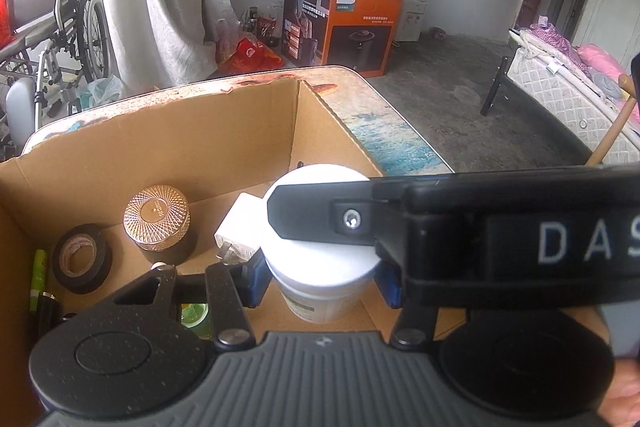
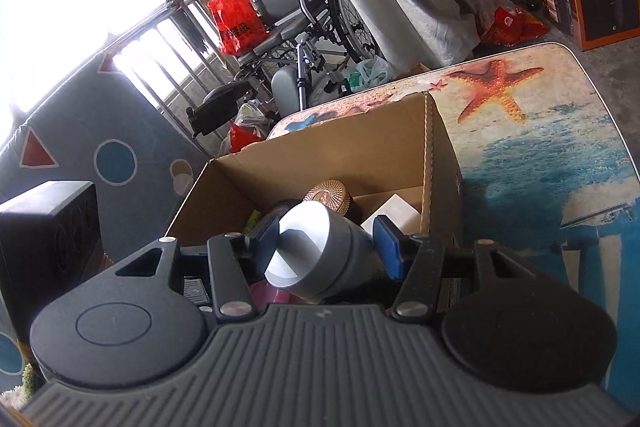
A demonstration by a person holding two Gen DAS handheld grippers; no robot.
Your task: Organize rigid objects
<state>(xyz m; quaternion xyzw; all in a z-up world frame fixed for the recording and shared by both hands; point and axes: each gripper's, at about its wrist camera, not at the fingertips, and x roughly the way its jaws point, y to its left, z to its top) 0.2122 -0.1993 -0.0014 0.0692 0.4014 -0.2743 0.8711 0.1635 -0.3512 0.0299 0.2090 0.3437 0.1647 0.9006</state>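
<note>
The open brown cardboard box point(image 1: 168, 147) already holds a black tape roll point(image 1: 82, 259), a dark jar with a patterned copper lid point(image 1: 157, 217) and a white charger block point(image 1: 242, 227). Above it, the left gripper point(image 1: 320, 279) is clamped on a white-lidded plastic tub point(image 1: 320, 259), and the right gripper point(image 2: 326, 247) clamps a grey metal cylinder point(image 2: 316, 251). Both probably go in next. Behind the box, an orange carton point(image 1: 360, 23) reads "PHILIPS"; the right gripper's body across the left view shows "DAS".

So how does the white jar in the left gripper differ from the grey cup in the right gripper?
The white jar stands upright in the left gripper; the grey cup lies tilted in the right gripper, its flat end toward the camera. The jar is white with a printed label; the cup is plain grey. Both are round, gripped between blue pads over the cardboard box.
</note>
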